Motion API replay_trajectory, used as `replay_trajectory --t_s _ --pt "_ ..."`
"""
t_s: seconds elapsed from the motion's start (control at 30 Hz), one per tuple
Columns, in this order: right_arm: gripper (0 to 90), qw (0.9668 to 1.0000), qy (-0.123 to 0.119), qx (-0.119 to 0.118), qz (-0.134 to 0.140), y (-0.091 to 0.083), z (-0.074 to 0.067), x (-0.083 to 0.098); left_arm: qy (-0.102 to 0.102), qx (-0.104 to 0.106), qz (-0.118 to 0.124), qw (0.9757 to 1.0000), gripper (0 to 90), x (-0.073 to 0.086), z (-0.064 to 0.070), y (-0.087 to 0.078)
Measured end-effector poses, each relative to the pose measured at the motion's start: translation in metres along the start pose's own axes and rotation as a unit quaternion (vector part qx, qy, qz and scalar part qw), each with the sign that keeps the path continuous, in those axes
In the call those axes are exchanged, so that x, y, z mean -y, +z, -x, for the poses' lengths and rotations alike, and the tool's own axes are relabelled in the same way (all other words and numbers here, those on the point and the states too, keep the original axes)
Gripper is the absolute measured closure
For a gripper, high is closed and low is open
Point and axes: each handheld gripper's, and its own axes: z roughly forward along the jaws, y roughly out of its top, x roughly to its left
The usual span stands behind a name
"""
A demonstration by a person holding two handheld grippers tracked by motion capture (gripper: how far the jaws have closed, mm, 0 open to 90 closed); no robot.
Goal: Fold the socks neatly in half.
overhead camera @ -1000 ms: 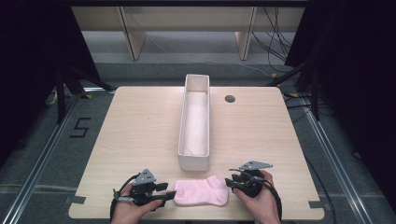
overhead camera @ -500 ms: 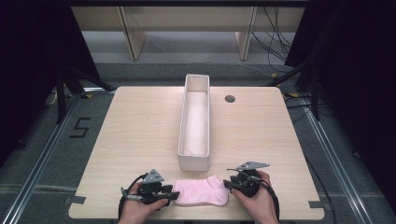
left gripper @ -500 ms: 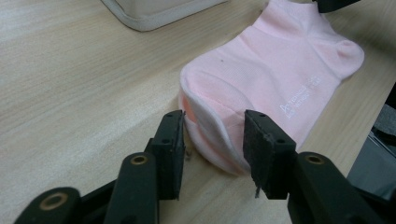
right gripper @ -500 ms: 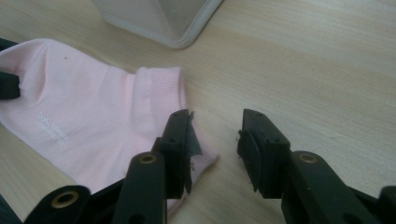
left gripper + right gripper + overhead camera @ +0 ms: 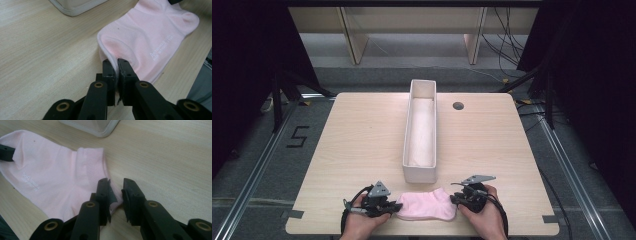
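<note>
While the left tongs (image 5: pixel 116 65) pinch the pink sock (image 5: pixel 147 37), the closing right tongs (image 5: pixel 115 185) straddle its cuff edge, unpressed.

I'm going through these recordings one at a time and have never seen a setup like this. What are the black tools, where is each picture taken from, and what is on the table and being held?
A person stands at a light wooden table with a hand-held black two-jaw gripper in each hand. The high view looks down from above the person's side; the other two pictures come from cameras riding on each gripper, looking along its jaws.

On the table lie a flat pink ankle sock and, behind it, a long narrow white fabric bin.

The left gripper has just closed its jaws and pinches one end of the sock. The right gripper is at the cuff end: its jaws have been closing, a gap remains between them, and the sock's corner sits against one jaw, so it does not look gripped yet.
</note>
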Motion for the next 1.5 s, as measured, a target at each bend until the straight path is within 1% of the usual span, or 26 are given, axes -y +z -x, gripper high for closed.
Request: replay_trajectory --t_s 0.07,0.1,0.13,0.17,0.2,0.27,0.3,0.33,0.37,0.43,0.5,0.57,0.6,0.63,0.67,0.7,0.73,0.77,0.8,1.07,1.1,1.13,1.27,1.3,1.33,1.5 --pt "76.0 1.0000 0.003 0.001 0.008 0.002 0.000 0.001 -0.001 -0.002 0.002 1.0000 85.0 -0.001 -0.001 -0.002" --pt "76.1 0.9996 0.025 -0.008 -0.012 -0.001 -0.004 0.001 -0.007 0.003 0.004 1.0000 84.9 -0.001 0.000 -0.003" --pt "76.1 0.9999 0.007 -0.001 -0.010 -0.001 -0.001 0.001 -0.008 0.005 0.007 0.9999 84.9 -0.002 0.000 -0.005" --pt "76.1 0.9998 0.006 -0.017 -0.006 0.000 -0.002 0.001 -0.018 0.007 0.015 0.9997 84.8 -0.003 0.000 -0.007" --pt "76.2 0.9999 0.007 0.000 -0.008 0.000 -0.004 0.002 -0.012 0.012 0.005 0.9998 84.5 -0.004 -0.001 -0.010" --pt "76.2 0.9997 0.017 -0.012 -0.008 0.000 -0.007 0.002 -0.021 0.014 0.009 0.9997 84.1 -0.006 -0.002 -0.012" --pt "76.3 0.9999 0.002 -0.007 0.008 0.002 -0.006 0.002 -0.029 0.014 0.015 0.9994 83.9 -0.006 -0.001 -0.013" --pt "76.3 0.9999 0.014 0.002 -0.002 0.001 -0.008 0.003 -0.028 0.018 0.015 0.9993 83.9 -0.007 -0.002 -0.015" --pt "76.3 1.0000 -0.004 -0.003 0.008 0.003 -0.007 0.003 -0.032 0.017 0.017 0.9992 83.8 -0.008 -0.002 -0.017" --pt "76.4 0.9993 0.037 -0.002 0.003 0.002 -0.015 0.004 -0.032 0.021 0.019 0.9991 83.6 -0.010 -0.002 -0.020" --pt "76.6 0.9999 0.008 0.003 0.014 0.004 -0.012 0.002 -0.033 0.023 0.020 0.9990 83.2 -0.013 -0.002 -0.023" --pt "76.8 0.9993 0.032 -0.021 -0.002 0.004 -0.017 0.002 -0.034 0.026 0.025 0.9988 82.8 -0.015 -0.001 -0.027" --pt "76.8 0.9999 0.003 0.000 0.011 0.007 -0.015 0.001 -0.034 0.027 0.027 0.9987 82.7 -0.016 -0.001 -0.028" --pt "76.9 0.9996 0.022 -0.016 0.001 0.006 -0.019 0.001 -0.033 0.028 0.026 0.9988 82.4 -0.017 -0.001 -0.030" --pt "76.9 0.9999 0.008 -0.006 0.010 0.008 -0.018 0.001 -0.032 0.027 0.026 0.9988 82.0 -0.019 0.000 -0.033" --pt "77.0 0.9997 0.021 -0.014 -0.003 0.007 -0.021 0.000 -0.031 0.021 0.028 0.9989 81.9 -0.019 0.000 -0.034" --pt "77.0 0.9999 0.007 -0.004 0.009 0.010 -0.020 0.000 -0.030 0.026 0.028 0.9988 81.9 -0.020 0.000 -0.035" --pt "77.0 0.9998 0.018 -0.009 -0.002 0.008 -0.023 0.000 -0.027 0.023 0.029 0.9990 82.0 -0.021 0.001 -0.036" --pt "77.1 0.9998 0.005 -0.015 0.012 0.011 -0.023 0.000 -0.028 0.020 0.029 0.9990 82.0 -0.022 0.001 -0.037" --pt "77.3 0.9998 0.012 -0.012 0.003 0.015 -0.034 -0.001 -0.031 0.033 0.036 0.9984 82.6 -0.028 0.007 -0.037" --pt "77.3 0.9992 0.025 -0.032 -0.001 0.015 -0.037 -0.001 -0.031 0.031 0.039 0.9983 82.7 -0.029 0.008 -0.036" --pt "77.3 0.9998 0.014 -0.014 0.005 0.017 -0.036 -0.001 -0.031 0.031 0.041 0.9982 82.9 -0.029 0.009 -0.035" --pt "75.8 0.9996 0.016 -0.021 0.007 0.018 -0.038 -0.002 -0.028 0.036 0.043 0.9980 83.2 -0.030 0.012 -0.034" --pt "75.1 0.9992 0.018 -0.035 0.009 0.018 -0.038 -0.002 -0.028 0.036 0.043 0.9980 83.2 -0.030 0.012 -0.034" --pt "74.8 0.9987 -0.001 -0.040 0.032 0.018 -0.035 -0.002 -0.028 0.039 0.042 0.9980 83.3 -0.030 0.011 -0.035" --pt "78.3 0.9974 0.022 -0.038 0.058 0.006 -0.032 -0.002 -0.031 0.036 0.045 0.9979 83.3 -0.030 0.010 -0.037"
